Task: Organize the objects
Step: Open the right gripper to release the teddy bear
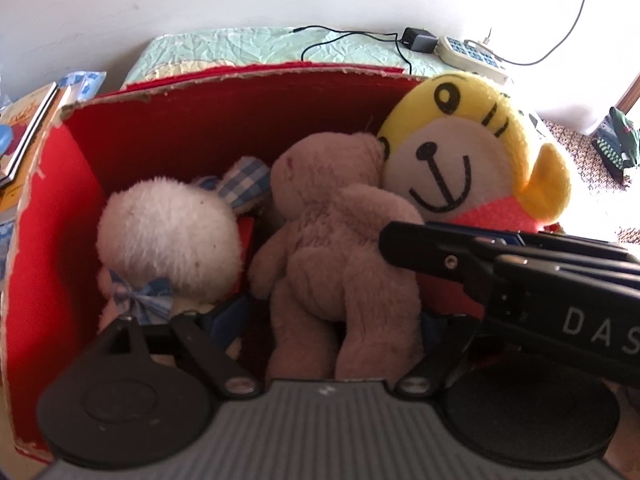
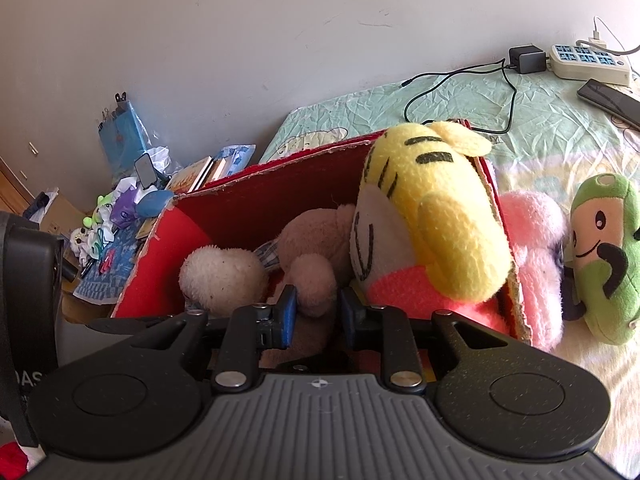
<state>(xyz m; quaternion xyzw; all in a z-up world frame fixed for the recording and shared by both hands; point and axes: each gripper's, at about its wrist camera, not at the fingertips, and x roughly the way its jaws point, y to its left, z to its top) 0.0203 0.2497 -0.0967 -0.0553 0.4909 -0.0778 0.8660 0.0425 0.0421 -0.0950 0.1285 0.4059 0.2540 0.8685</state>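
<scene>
A red cardboard box (image 1: 200, 128) stands on the bed and holds three plush toys. A white fluffy toy (image 1: 168, 232) lies at the left, a brown teddy bear (image 1: 332, 240) in the middle, and a yellow tiger (image 1: 460, 152) leans on the right wall. My left gripper (image 1: 328, 320) is open, its fingers spread wide on either side of the bear's legs without pressing them. My right gripper (image 2: 319, 312) reaches in from the right and is shut on one of the bear's limbs (image 2: 314, 288), its blue pads (image 2: 286, 314) squeezing it.
Outside the box on the right lie a pink plush (image 2: 536, 248) and a green plush (image 2: 604, 256). A power strip (image 2: 588, 60), a charger with cable and a phone (image 2: 612, 100) sit on the far bedcover. Books (image 1: 28, 132) and clutter (image 2: 120, 232) are piled left of the box.
</scene>
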